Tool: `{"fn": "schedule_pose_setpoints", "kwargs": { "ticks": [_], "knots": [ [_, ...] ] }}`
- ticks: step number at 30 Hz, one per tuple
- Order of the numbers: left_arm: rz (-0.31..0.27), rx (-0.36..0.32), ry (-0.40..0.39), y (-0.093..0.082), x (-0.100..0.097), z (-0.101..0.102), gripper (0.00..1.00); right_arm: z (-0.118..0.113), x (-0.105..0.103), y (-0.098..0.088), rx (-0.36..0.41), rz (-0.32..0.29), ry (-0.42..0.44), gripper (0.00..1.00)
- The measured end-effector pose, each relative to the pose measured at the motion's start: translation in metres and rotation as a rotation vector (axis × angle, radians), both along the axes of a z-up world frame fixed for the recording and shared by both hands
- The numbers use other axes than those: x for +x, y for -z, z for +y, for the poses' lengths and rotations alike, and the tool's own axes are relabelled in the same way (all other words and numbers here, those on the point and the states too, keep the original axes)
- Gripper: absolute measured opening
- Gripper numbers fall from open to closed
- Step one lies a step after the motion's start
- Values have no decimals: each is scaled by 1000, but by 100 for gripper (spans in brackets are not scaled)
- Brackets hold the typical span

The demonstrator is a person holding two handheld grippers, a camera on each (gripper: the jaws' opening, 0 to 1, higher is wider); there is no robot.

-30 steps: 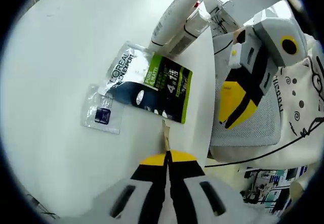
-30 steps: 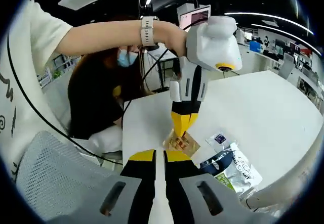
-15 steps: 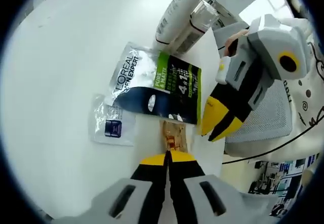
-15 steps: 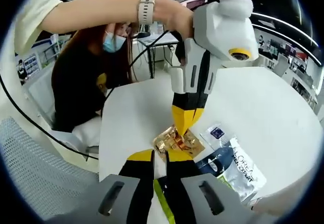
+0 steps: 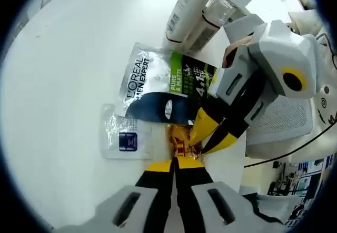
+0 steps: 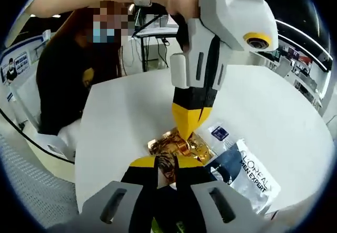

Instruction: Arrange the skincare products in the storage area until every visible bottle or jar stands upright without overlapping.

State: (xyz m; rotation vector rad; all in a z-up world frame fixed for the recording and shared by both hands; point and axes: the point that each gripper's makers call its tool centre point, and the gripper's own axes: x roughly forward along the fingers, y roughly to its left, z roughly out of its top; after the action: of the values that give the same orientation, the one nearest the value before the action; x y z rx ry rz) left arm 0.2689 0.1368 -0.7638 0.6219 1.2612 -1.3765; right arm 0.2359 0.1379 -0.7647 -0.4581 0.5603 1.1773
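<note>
Pinching gold sachet (image 5: pixel 181 141) between left gripper (image 5: pixel 173 162), right gripper (image 6: pixel 164 162)

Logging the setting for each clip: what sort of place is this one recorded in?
Probably an open-plan office or lab. A round white table holds skincare sachets; behind it are a seated person, desks with a monitor, and ceiling strip lights.
</note>
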Motion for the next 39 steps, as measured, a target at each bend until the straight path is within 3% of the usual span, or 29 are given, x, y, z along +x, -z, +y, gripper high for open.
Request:
{"fn": "schedule_pose_setpoints", "kwargs": {
  "ticks": [10,14,17,22,26,29,31,34,39],
  "knots": [
    [-62,20,41,6,6,-2,6,1,6,2,12,1,46,10],
    [-125,-10,38,5,20,-7,9,1,7,3,26,18,79,10],
    [-162,-37,21,2,27,-13,5,1,7,3,29,15,81,9],
    [-198,-44,8,4,40,-12,6,1,13,3,31,14,91,7],
    [-223,-122,-62,-2,55,-21,4,0,15,2,33,19,95,7],
    [-228,-103,-39,1,54,-21,5,0,16,2,32,17,98,7],
    [-271,-88,-18,1,54,-22,7,0,17,2,32,18,103,6],
    [-303,-95,-16,-3,45,-31,7,-1,20,2,34,16,115,7],
    [-347,-88,-34,-3,49,-31,7,-2,23,2,34,4,121,7]
  ]
}}
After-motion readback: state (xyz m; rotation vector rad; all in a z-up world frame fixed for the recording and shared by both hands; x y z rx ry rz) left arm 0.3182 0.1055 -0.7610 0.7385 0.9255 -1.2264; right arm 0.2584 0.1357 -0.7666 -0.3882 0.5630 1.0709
